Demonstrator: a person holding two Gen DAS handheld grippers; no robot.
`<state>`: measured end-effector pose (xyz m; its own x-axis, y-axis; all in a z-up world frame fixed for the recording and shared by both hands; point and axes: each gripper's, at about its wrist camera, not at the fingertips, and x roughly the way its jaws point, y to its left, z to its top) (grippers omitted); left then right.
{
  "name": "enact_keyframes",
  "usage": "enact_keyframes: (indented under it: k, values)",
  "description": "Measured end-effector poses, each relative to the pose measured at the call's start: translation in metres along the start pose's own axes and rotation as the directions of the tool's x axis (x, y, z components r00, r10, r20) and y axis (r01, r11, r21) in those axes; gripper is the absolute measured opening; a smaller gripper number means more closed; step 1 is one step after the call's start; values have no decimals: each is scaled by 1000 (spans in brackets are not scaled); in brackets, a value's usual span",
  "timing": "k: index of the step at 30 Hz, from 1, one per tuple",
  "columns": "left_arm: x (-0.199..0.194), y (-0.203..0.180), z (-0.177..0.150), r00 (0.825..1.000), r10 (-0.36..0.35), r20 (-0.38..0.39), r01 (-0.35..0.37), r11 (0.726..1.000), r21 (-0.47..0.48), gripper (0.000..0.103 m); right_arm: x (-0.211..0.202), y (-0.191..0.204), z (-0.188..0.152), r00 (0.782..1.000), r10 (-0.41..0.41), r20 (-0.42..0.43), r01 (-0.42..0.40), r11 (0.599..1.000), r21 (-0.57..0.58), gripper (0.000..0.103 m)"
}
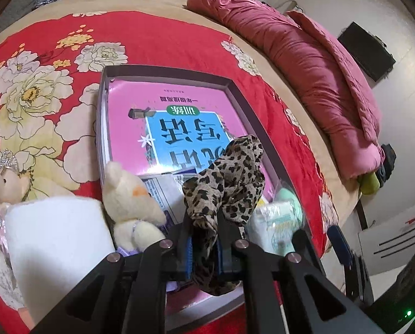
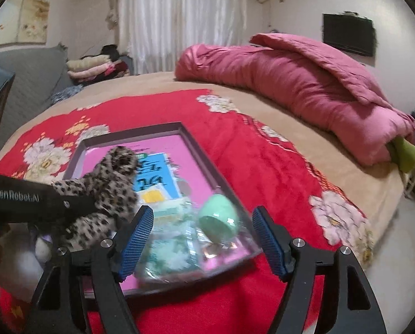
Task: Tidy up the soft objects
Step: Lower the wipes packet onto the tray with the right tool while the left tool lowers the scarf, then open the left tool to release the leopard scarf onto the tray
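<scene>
My left gripper (image 1: 204, 247) is shut on a leopard-print cloth (image 1: 229, 178) that bunches up above its blue pads and hangs below them. It hovers over the near end of a dark-rimmed shallow box (image 1: 162, 69) with a pink book (image 1: 140, 97) in it. A cream plush toy (image 1: 129, 194) leans at the box's near left corner, beside a white folded pad (image 1: 57, 236) and a small bear with a tiara (image 1: 4, 181). My right gripper (image 2: 202, 217) is open over a clear bag (image 2: 179, 250) with a green egg-shaped sponge (image 2: 218, 208) and a tissue pack (image 2: 168, 211) at the box's near right corner; its pads touch nothing.
The box lies on a red flowered blanket (image 2: 263, 167) on a bed. A rolled pink quilt (image 2: 304, 83) runs along the far right side. The bed's edge drops off at the right (image 2: 396, 194). Folded bedding (image 2: 96, 66) is stacked beyond the bed.
</scene>
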<state>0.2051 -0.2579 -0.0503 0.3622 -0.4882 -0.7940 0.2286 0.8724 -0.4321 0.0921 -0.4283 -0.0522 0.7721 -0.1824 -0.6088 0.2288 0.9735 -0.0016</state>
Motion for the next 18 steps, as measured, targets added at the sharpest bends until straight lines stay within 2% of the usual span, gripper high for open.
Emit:
enact_keyframes:
  k: [3,7,13,18]
  values:
    - [3,5,9,1000,7,-10,-7,999,-42,13,-3,-11,-2,1000,-22,-9,22,999,37,75]
    - [-2,15,21,1000,14,16,-13,995,-94,13,-1,-13,-4,999,-32,-22,33,998,47,75]
    - [-2,11,21,999,47,15,-46,997,-56,23,-3,-2,-4,999,-27,-17,27,1000,11,75]
    - [1,2,15,1000,12,-8,-12,1000,-23,47,-6,2,-4,1000,-25,-8,25,1000,0,75]
